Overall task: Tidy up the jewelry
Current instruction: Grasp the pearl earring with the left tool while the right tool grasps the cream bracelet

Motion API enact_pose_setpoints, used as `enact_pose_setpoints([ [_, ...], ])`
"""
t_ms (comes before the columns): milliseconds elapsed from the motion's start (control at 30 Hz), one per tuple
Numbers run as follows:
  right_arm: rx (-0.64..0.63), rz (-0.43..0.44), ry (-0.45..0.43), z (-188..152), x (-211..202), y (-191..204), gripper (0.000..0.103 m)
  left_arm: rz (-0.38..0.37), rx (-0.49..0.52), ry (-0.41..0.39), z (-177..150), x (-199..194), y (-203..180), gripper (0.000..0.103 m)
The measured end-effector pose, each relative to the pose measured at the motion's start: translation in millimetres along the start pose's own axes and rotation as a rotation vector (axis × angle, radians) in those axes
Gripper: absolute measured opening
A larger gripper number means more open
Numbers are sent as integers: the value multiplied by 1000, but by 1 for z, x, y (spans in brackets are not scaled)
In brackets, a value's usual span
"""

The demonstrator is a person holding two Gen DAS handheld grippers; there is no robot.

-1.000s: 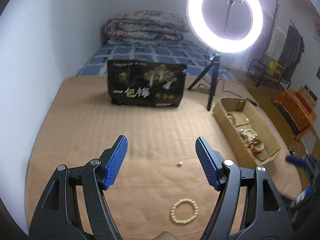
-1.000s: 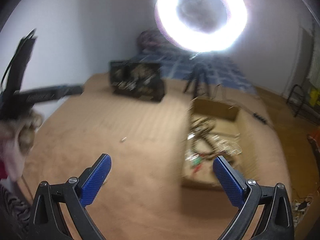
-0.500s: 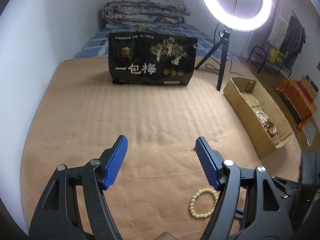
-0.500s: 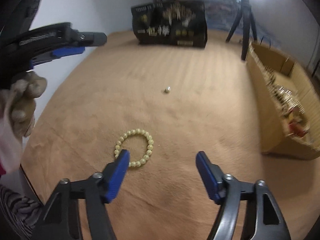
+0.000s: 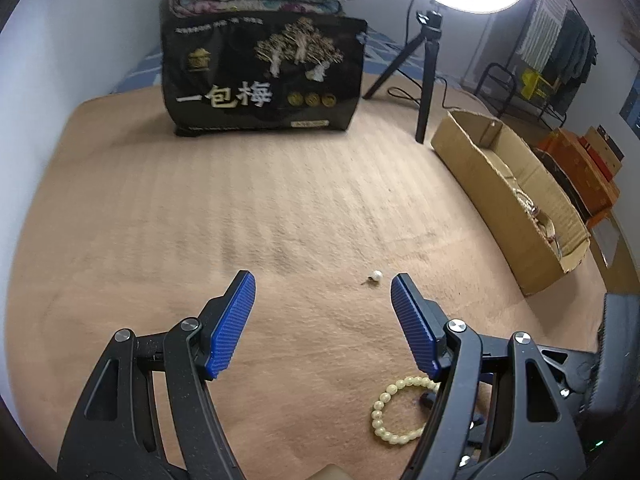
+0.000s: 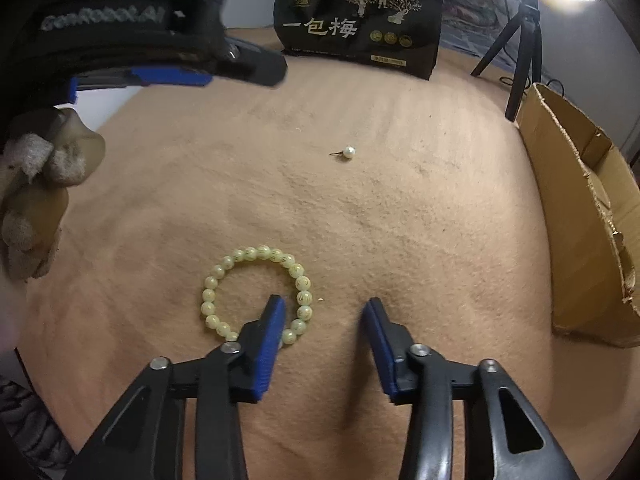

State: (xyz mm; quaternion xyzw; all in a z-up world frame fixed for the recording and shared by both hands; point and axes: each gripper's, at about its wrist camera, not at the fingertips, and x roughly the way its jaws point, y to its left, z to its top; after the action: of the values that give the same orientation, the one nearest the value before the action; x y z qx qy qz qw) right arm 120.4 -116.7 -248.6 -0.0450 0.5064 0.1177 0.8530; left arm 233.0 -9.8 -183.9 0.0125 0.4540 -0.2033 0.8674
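A pale yellow-green bead bracelet (image 6: 256, 292) lies flat on the tan blanket (image 6: 400, 208). My right gripper (image 6: 324, 308) is open and low over it: the left finger sits inside the ring, the right finger outside, with the bracelet's right side between them. A small pearl earring (image 6: 349, 152) lies farther out. In the left wrist view my left gripper (image 5: 323, 286) is open and empty above the blanket; the earring (image 5: 376, 276) is just beyond its right fingertip, and the bracelet (image 5: 396, 410) is partly hidden behind its right arm.
A cardboard box (image 5: 508, 196) with jewelry in it stands along the right side, also in the right wrist view (image 6: 584, 216). A black printed bag (image 5: 264, 76) stands at the back. A ring light on a tripod (image 5: 424, 56) is beside it.
My right gripper has dropped and moved forward onto the bracelet, its jaws narrower than before. My left gripper has moved forward and lower; the earring has come out from behind its right finger.
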Motion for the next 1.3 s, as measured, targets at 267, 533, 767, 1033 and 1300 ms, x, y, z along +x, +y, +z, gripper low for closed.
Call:
enact_pose_setpoints([
  [267, 112, -27, -24, 0, -4, -39, 10, -39, 109, 40, -2, 27, -29, 53],
  [533, 152, -32, -34, -4, -6, -56, 9, -18, 168, 79, -3, 56, -40, 30],
  [767, 145, -35, -39, -6, -6, -56, 9, -19, 193, 81, -4, 68, -43, 28],
  [1033, 131, -37, -40, -4, -4, -56, 7, -30, 205, 90, -6, 73, -46, 9],
  [1300, 242, 110, -50, -5, -10, -71, 5, -28, 151, 87, -5, 58, -38, 8],
])
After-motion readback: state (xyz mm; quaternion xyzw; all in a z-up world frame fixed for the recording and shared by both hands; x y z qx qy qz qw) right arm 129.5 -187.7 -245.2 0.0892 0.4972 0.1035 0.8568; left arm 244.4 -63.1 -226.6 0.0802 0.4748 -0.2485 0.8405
